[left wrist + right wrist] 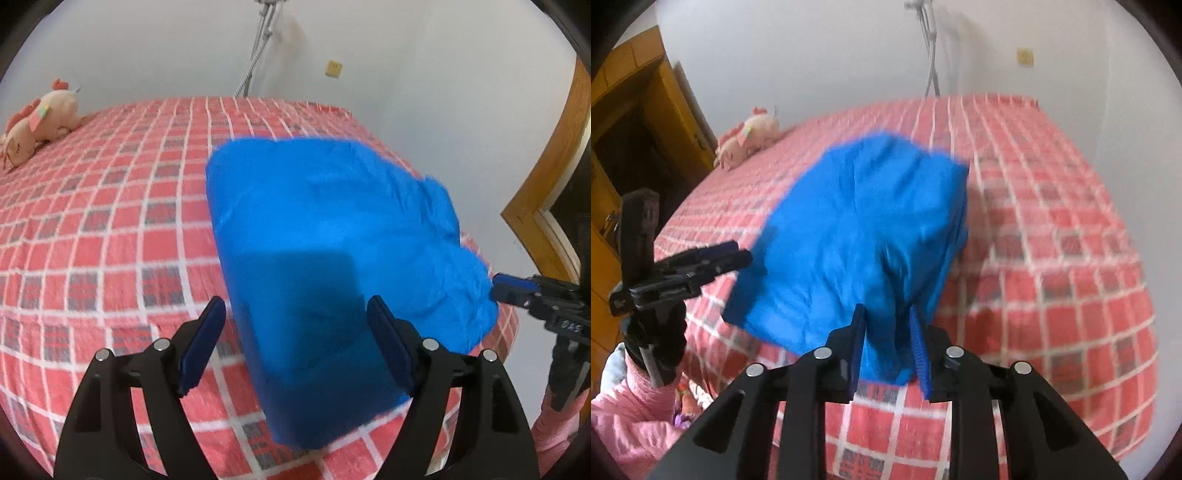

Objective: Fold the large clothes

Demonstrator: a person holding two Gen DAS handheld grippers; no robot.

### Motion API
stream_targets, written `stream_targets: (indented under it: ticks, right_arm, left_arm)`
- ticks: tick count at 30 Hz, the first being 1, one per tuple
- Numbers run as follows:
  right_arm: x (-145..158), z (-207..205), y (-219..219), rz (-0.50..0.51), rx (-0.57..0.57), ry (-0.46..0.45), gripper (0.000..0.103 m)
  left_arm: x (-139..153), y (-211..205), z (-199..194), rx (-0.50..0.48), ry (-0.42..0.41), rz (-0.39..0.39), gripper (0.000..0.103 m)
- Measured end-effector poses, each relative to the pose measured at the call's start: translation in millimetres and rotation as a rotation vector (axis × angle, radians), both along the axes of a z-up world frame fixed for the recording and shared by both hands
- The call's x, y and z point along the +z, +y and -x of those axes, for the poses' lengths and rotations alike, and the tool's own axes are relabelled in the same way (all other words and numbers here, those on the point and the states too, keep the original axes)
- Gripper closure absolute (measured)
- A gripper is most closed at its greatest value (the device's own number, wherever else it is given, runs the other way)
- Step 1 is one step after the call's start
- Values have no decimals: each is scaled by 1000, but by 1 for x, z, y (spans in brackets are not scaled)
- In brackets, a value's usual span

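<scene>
Blue garment (pixel 864 236) lay folded at near right of bed (pixel 92 229). Right gripper (pixel 888 343) pinched its near edge. Left gripper (pixel 295 332) hung open over left side. Best: release slowly, flatten bulge, align 2 edges squarely.

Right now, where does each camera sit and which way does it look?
Left wrist: on the left hand-held gripper, facing across the plaid bed to the wall; its open fingers frame the blue garment; the right hand-held gripper shows at the right.
Right wrist: on the right hand-held gripper, shut on the garment's near edge; the pink sleeve shows.
Shared: bed, garment, plush toy.
</scene>
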State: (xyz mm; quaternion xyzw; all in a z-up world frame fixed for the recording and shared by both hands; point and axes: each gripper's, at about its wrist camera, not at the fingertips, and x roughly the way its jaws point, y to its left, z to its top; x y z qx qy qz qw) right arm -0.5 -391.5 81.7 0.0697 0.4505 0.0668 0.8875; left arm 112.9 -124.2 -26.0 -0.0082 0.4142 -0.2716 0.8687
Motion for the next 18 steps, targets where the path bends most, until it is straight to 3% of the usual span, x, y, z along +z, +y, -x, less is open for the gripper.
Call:
stream_targets:
  ticks: [5,12,14,18]
  right_arm:
    - [12,-43,15,6,-19,-40,77]
    - [-21,-101,20,49,-133,-24,76]
    - [-29,-105,14,84,-165,-21,76]
    - [-49,-102,1,50,-164,-18,77]
  left_arm:
    - [14,-12,-15,67,-47,-28,25]
    - [8,-41,-31,118,-79,-83,25]
    - [1,-48,-37,120,-72,-97,25]
    - [-13,-52,-42,117,-64,-104,24]
